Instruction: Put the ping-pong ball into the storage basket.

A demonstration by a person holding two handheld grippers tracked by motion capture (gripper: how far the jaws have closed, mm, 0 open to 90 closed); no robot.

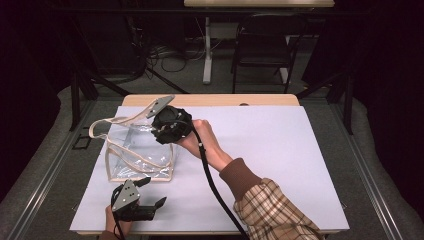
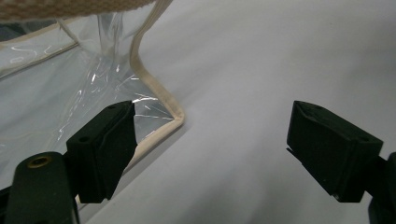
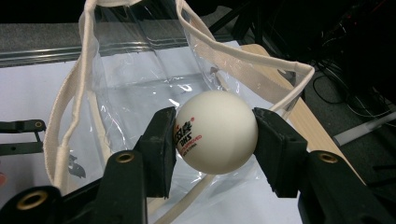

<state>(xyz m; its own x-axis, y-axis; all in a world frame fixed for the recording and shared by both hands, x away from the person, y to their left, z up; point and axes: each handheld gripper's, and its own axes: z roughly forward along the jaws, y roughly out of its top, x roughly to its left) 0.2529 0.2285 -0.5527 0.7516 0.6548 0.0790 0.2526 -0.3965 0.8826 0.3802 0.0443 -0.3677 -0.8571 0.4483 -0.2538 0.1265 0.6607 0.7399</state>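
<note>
The right gripper is clamped on a white table-tennis ball, one black pad pressed to each side of it, and holds the ball over the open top of a clear plastic bag with cream-coloured trim and handles. The bag stands upright on the white table, toward its left half. The left gripper rests near the table's front edge just beside the bag's near bottom corner, its jaws wide apart with nothing between them.
</note>
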